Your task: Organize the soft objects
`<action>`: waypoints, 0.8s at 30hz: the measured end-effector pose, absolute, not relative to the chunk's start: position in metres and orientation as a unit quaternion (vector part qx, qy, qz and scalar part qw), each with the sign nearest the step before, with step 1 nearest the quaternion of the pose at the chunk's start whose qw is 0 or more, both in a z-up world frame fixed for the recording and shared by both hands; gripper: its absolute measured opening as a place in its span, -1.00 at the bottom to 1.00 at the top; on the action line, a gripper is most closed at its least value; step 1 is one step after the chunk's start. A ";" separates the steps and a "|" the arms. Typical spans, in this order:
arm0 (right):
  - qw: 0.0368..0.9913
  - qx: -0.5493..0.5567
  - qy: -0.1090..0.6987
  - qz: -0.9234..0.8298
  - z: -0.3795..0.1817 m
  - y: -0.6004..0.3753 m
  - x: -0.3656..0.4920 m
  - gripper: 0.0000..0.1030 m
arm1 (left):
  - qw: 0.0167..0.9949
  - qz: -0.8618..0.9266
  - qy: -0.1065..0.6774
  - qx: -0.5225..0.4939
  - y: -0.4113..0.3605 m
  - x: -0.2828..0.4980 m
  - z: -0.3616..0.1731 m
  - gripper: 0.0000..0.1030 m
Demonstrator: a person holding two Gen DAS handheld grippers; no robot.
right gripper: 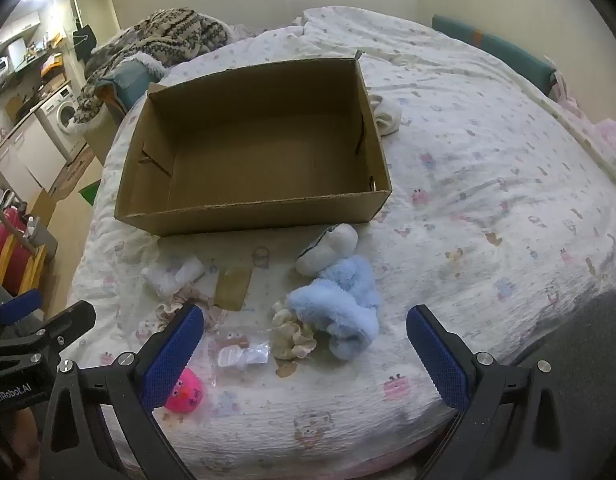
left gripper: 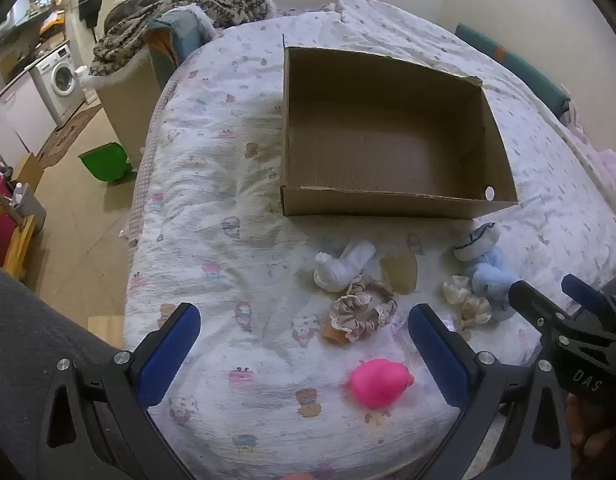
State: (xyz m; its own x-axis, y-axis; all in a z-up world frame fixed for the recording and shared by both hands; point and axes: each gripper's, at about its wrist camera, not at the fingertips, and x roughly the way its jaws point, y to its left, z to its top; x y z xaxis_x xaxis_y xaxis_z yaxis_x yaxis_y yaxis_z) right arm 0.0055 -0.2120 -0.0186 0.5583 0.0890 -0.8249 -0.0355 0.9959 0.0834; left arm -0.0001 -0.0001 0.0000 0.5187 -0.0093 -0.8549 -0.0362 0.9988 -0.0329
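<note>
An open, empty cardboard box (left gripper: 392, 200) (right gripper: 252, 212) sits on the bed. In front of it lie soft things: a pink squishy toy (left gripper: 380, 384) (right gripper: 185, 394), a beige scrunchie (left gripper: 362, 312), a white rolled sock (left gripper: 342, 266) (right gripper: 176, 274), a cream scrunchie (left gripper: 466, 296) (right gripper: 292, 336), a fluffy blue sock (left gripper: 492, 280) (right gripper: 342, 302) and a white sock ball (left gripper: 478, 242) (right gripper: 328, 248). My left gripper (left gripper: 304, 354) is open above the pink toy. My right gripper (right gripper: 306, 354) is open above the cream scrunchie and blue sock.
The bed (left gripper: 228, 208) has a printed quilt. A small plastic packet (right gripper: 240, 354) and a tan card (right gripper: 233, 286) lie among the items. Another white cloth (right gripper: 388, 116) lies behind the box. The floor, a green bin (left gripper: 106, 162) and a washing machine (left gripper: 62, 76) are at left.
</note>
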 end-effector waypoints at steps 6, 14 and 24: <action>0.882 0.027 0.469 0.035 -0.020 -0.211 0.006 1.00 | 0.871 0.005 0.490 -0.029 0.004 -0.002 0.002 1.00; 0.881 0.027 0.470 0.036 -0.020 -0.211 0.006 1.00 | 0.871 0.007 0.491 -0.027 0.004 -0.001 0.003 1.00; 0.881 0.027 0.470 0.036 -0.020 -0.211 0.006 1.00 | 0.871 0.007 0.491 -0.027 0.003 -0.001 0.000 1.00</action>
